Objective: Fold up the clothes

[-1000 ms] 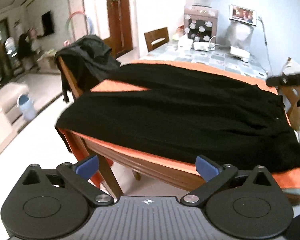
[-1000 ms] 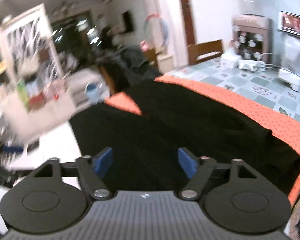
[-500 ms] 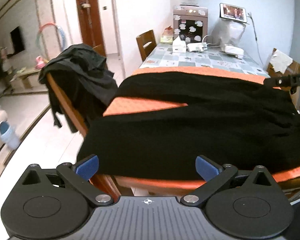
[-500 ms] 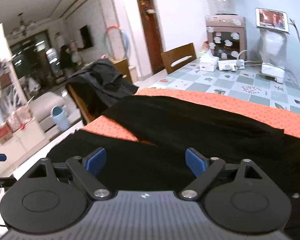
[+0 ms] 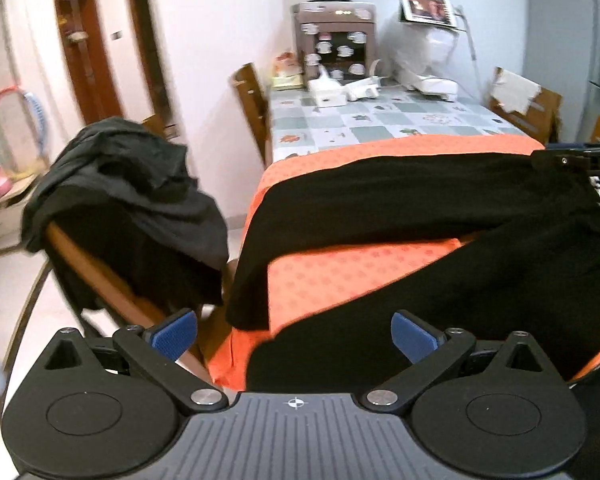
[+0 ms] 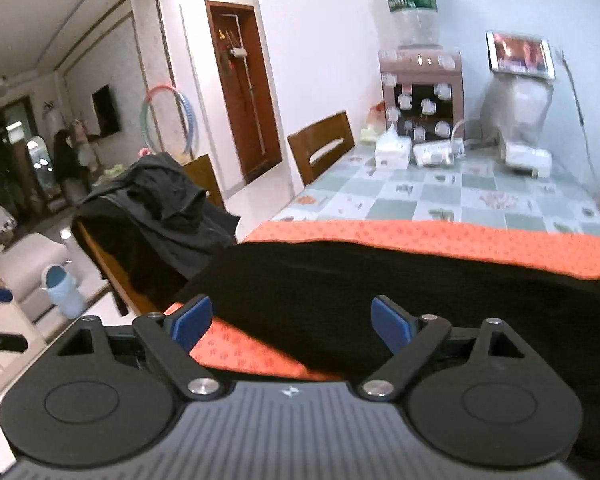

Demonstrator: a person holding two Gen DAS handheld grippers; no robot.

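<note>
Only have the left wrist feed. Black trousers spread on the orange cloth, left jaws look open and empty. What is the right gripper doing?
Observer: The right gripper is open, nothing between its pads, poised over the black trousers near the orange cloth.
Operator: Anything on the floor on the chair side? My view is blurred there.
Observer: A pale blue bin stands on the floor beside a light sofa, left of the chair with the dark clothes.
Operator: What tops the water dispenser? It's cropped for me.
Observer: A clear water bottle with a green label sits on it.
</note>
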